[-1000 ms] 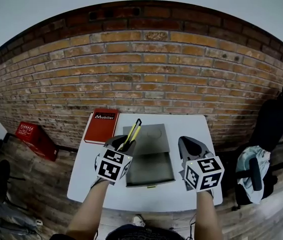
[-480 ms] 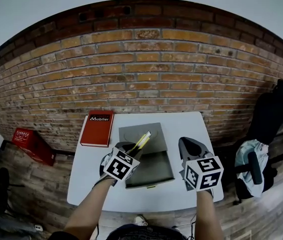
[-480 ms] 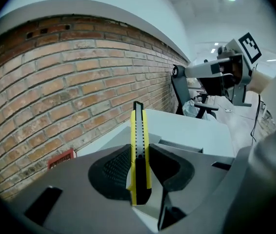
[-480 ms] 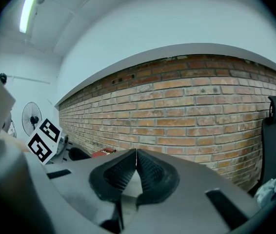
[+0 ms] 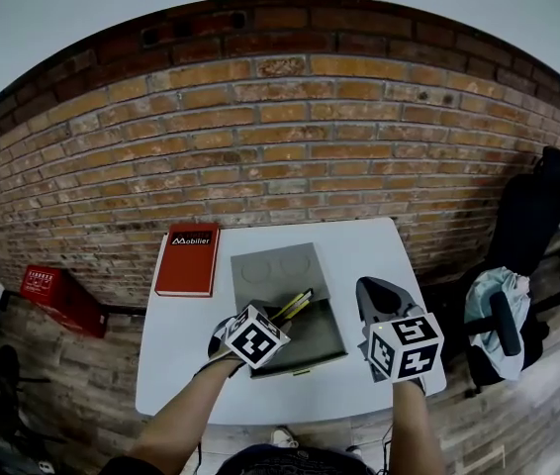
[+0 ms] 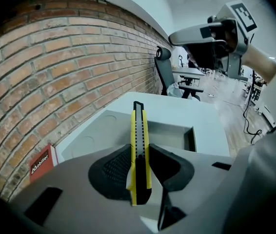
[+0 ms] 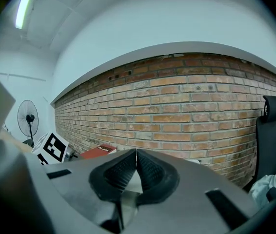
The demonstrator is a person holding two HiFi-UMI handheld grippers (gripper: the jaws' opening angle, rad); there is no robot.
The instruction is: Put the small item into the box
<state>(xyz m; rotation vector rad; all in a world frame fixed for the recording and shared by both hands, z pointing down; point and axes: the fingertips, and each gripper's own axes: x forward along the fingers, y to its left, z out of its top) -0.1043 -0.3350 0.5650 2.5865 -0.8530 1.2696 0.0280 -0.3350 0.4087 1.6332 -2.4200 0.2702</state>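
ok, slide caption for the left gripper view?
Left gripper clamps a yellow-and-black utility knife above the open grey box.

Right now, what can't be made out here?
Box floor: left gripper view, blocked by the left hand-held gripper and knife.
Knife's rear end: left gripper view, sunk between the jaws; head view, under that gripper.
Knife tip touching box or not: head view, too small.

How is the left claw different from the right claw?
The left claw is shut on a yellow cutter knife; the right claw is shut on nothing. The left claw reaches over the open grey box; the right claw is held beside the box, to its right, and points at the brick wall. Both are grey, and both are closed.
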